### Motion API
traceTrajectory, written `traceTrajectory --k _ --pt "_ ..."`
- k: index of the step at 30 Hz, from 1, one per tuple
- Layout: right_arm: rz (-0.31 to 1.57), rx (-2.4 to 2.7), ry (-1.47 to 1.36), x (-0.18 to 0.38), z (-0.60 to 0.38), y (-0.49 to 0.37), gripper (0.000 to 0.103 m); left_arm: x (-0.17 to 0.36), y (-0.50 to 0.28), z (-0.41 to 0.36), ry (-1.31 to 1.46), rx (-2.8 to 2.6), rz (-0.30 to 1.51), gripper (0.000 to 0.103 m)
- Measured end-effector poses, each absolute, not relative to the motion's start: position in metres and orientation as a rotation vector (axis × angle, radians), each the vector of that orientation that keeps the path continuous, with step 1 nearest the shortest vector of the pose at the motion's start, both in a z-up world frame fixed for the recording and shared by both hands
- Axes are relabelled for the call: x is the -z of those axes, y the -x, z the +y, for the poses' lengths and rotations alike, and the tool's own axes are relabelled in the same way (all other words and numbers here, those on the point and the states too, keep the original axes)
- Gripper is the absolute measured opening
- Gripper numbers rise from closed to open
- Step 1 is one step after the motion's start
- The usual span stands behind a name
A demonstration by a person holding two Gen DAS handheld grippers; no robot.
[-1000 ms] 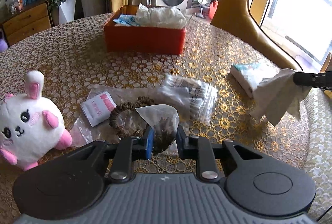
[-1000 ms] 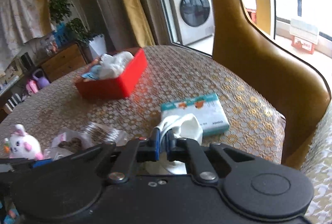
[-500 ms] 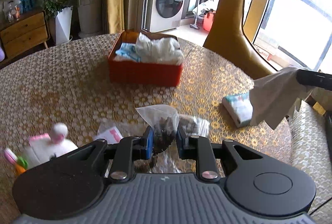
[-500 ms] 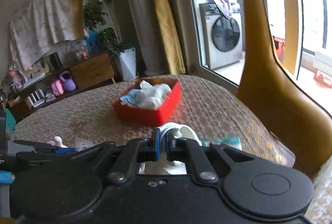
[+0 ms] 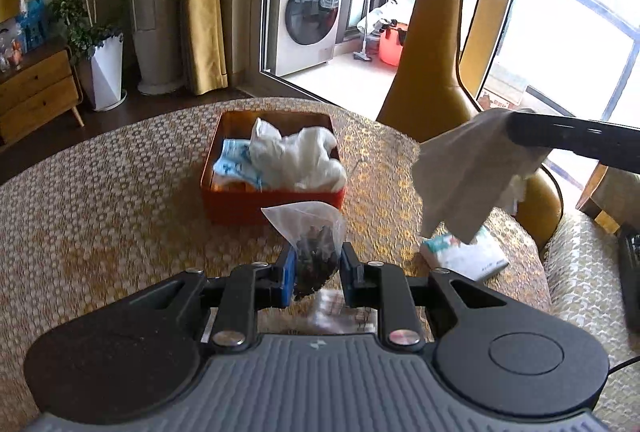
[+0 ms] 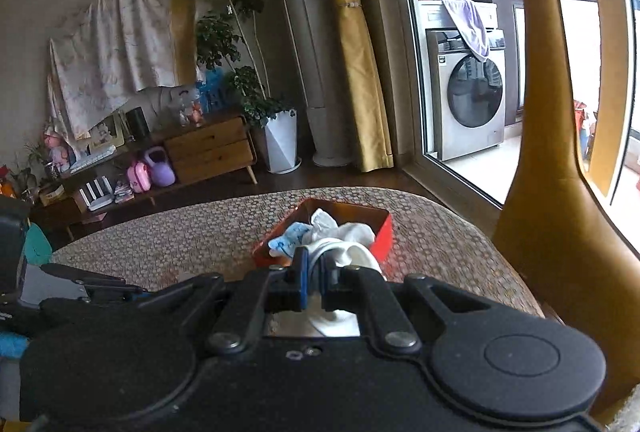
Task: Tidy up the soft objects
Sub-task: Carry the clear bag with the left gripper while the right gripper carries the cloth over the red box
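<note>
My left gripper point(image 5: 316, 272) is shut on a clear plastic bag of dark bits point(image 5: 314, 244) and holds it in the air above the table. Past it stands a red box point(image 5: 244, 203) holding white cloths and a blue-and-white packet. My right gripper point(image 6: 316, 272) is shut on a white cloth point(image 6: 352, 260), which hangs from it at the right of the left wrist view point(image 5: 464, 175). The red box also shows in the right wrist view point(image 6: 380, 236), just beyond the cloth.
A gold-patterned round table point(image 5: 100, 211) fills the foreground. A tissue pack point(image 5: 468, 256) lies near its right edge. A tall mustard chair back point(image 5: 436, 31) stands behind the table on the right. A cabinet and plants line the far wall.
Both grippers have risen and moved forward toward the red box, each still holding its item. The plush rabbit and the loose packets have dropped out of view.
</note>
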State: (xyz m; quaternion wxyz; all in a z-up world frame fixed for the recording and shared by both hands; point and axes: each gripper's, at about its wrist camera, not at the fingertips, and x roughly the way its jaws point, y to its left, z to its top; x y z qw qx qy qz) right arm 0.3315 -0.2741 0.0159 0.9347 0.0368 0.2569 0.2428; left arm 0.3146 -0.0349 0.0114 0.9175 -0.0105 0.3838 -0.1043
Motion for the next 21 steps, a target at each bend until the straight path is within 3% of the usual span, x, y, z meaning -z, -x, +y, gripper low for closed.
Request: traceTrajectory --k 21 --pt "0.54 -0.507 -0.069 0.002 -0.218 -0.448 0.005 0.01 -0.443 -0.023 -0.01 0.135 0.818 0.022"
